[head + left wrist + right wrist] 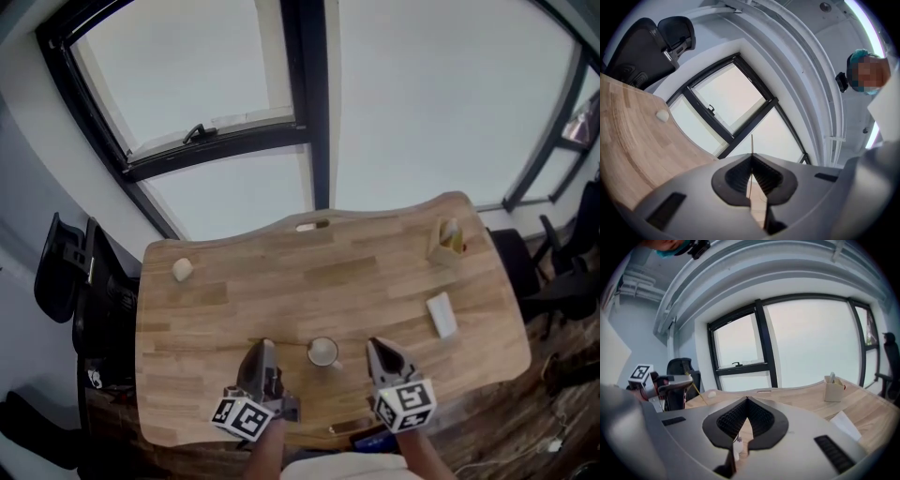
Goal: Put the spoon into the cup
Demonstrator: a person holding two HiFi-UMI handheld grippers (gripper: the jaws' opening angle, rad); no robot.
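Pinching seemingly the spoon [279,342], left gripper [265,348] sits just left of the cup [322,352] at the bench's [225,300] front edge; right gripper [376,348] clenched empty.

Your left tongs [265,347] and right tongs [375,345] are matte grey moulded shells that taper toward the tips. Inside, each is lined with black ribbed pads [729,420], and the outer shell is cut with dark rectangular slots [833,452]. At the rear of each sits a white cube [242,417] printed with black square markers. You wear a pale cream top [342,466] and a teal cap [858,56].
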